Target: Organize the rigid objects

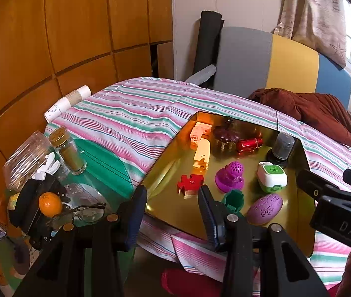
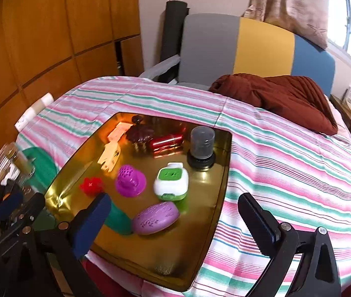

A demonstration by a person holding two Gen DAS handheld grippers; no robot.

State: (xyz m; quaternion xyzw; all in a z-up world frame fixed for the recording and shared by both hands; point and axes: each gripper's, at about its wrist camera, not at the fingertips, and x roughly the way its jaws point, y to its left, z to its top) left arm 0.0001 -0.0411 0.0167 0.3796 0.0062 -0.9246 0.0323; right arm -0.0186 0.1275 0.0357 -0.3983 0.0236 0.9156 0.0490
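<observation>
A gold tray [image 1: 165, 173] [image 2: 207, 212] lies on the striped bed. On it are a red puzzle piece [image 1: 189, 182] [image 2: 91, 185], a magenta dome [image 1: 229, 177] [image 2: 130, 180], a green and white box [image 1: 272, 177] [image 2: 171, 184], a purple egg [image 1: 264, 208] [image 2: 155, 217], a green piece [image 1: 233, 200] [image 2: 118, 219], a grey-capped jar [image 1: 281, 148] [image 2: 202, 148], a red cylinder [image 1: 249, 144] [image 2: 166, 140], a dark red piece [image 1: 226, 132] [image 2: 140, 131] and cream blocks [image 1: 201, 146] [image 2: 112, 148]. My left gripper [image 1: 173, 212] is open and empty at the tray's near edge. My right gripper [image 2: 175, 222] is open and empty above the tray's near end.
A green side table [image 1: 101, 158] at the left holds a spice jar [image 1: 67, 151], a clear jar [image 1: 24, 160], an orange [image 1: 50, 204] and glasses [image 1: 86, 212]. A brown blanket [image 1: 306, 111] [image 2: 274, 96] lies at the bed's far right. A wooden wardrobe [image 1: 51, 37] stands at the left.
</observation>
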